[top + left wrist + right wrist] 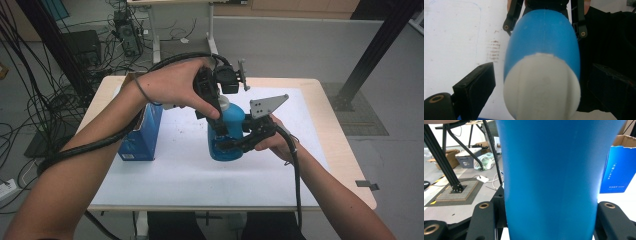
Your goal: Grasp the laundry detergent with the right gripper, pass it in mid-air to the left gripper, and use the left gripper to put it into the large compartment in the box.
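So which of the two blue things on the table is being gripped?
The rounded blue plastic bottle with the white cap, clamped by the right gripper. The blue cardboard box stands apart to its left, untouched.

My table [327, 125] has a light wooden top, and a big white sheet [190, 175] covers most of it. On the sheet stands a blue bottle [227, 131] near the middle. A blue box [145, 135] stands upright at the left side, well apart from the bottle.
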Available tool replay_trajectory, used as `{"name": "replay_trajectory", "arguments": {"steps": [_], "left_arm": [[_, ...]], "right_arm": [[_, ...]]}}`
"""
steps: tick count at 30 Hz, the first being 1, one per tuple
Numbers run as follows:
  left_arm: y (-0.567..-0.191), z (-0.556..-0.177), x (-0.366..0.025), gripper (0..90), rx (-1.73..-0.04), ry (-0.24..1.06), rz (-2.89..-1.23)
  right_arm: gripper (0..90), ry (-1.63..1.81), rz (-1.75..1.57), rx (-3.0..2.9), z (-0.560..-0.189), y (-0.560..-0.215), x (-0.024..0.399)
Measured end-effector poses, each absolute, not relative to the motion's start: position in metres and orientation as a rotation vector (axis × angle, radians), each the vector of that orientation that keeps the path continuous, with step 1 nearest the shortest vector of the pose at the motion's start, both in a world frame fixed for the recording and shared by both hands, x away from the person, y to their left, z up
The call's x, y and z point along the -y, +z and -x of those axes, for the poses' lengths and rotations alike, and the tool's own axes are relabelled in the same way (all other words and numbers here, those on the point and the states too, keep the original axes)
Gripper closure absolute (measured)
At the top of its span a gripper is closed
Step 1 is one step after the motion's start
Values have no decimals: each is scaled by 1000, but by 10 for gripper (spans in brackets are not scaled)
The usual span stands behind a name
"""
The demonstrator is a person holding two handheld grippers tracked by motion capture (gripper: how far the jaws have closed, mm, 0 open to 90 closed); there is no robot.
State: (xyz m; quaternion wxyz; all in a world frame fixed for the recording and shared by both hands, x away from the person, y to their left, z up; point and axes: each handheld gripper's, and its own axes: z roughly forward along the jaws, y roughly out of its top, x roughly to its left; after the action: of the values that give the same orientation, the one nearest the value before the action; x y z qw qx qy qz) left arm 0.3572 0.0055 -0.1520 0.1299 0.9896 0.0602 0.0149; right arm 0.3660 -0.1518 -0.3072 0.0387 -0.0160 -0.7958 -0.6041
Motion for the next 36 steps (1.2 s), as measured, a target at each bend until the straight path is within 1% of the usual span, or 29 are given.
{"name": "replay_trajectory", "arguments": {"steps": [29, 36], "left_arm": [[-151, -355, -2, 92, -157, 49, -2892], [-151, -355, 1, 126, -146, 43, -2895]], "right_arm": [[439, -1857, 41, 2441, -365, -305, 153], [439, -1858, 38, 2439, -365, -304, 152]]}}
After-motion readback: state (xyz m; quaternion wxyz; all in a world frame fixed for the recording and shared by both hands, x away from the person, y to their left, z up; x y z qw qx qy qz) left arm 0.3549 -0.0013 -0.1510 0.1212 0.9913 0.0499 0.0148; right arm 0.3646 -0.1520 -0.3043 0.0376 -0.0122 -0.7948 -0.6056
